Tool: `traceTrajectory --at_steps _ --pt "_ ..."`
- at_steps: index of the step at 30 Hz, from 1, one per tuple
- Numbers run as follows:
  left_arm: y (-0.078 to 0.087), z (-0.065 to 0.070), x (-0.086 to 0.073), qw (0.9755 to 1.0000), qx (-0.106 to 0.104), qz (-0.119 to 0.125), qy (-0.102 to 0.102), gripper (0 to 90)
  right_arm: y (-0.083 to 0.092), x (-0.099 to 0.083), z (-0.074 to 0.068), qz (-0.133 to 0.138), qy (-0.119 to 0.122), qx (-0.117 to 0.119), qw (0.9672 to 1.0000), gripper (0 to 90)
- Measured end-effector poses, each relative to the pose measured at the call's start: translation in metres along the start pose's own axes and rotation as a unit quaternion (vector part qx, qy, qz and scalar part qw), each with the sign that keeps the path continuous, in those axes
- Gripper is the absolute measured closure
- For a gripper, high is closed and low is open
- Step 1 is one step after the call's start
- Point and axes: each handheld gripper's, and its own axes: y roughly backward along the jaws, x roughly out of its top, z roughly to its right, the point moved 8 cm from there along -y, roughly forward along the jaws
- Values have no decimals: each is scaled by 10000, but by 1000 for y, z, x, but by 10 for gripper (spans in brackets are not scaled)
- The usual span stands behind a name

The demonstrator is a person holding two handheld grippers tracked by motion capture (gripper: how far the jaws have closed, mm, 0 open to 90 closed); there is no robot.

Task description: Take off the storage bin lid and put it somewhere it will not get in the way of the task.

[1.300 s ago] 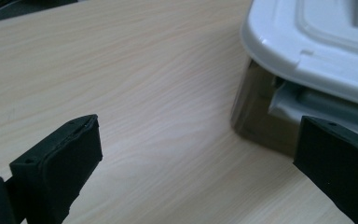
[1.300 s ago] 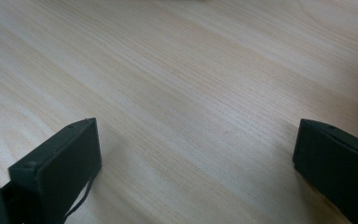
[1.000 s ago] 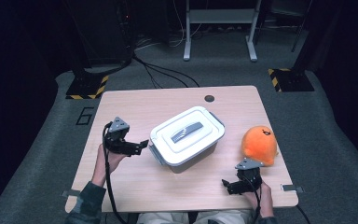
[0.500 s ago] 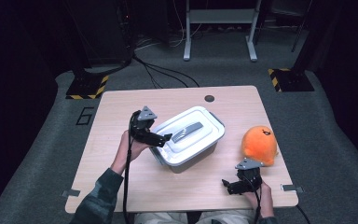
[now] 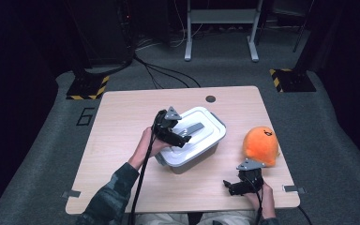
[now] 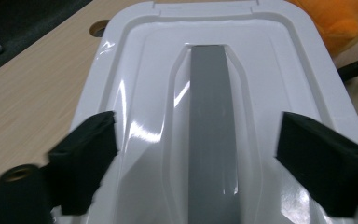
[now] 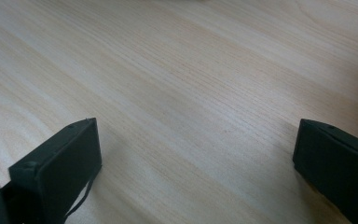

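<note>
Between the black left tongs (image 6: 193,154) lies a white lid (image 6: 135,93) with a grey handle (image 6: 212,121); beyond it, an orange plush (image 6: 328,18).

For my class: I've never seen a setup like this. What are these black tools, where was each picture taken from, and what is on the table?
A person holds a hand tool with two black fingers in each hand. One camera looks down from above; the other two ride on the tools.

On the wooden table sit a white lidded box and an orange plush toy.

The left gripper is over the lid; its fingers have just been closing either side of the grey handle, not yet touching it. The right gripper rests open, holding nothing.
</note>
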Motion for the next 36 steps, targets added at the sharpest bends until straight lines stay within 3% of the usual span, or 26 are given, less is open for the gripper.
traceTrajectory --at_steps 2,6,13,16,19,24,36 --pt "-3 2 1 10000 -31 -31 -68 306 0 0 0 1 -3 1 10000 2" --pt "-5 3 3 9999 -8 -31 -153 423 0 0 0 0 -3 2 10000 2" --pt "-6 4 2 9997 -258 -21 -43 575 0 0 0 -1 -6 3 10000 2" --pt "-6 3 1 9997 -222 42 73 653 0 0 0 -1 -5 4 10000 2" --pt "-6 2 0 9995 -254 88 161 656 0 0 0 -1 -4 3 10000 2" --pt "-5 2 1 9998 -139 116 105 659 0 0 0 0 -4 4 10000 2" --pt "2 3 8 9996 -103 232 104 659 0 0 0 0 -5 3 10000 2"
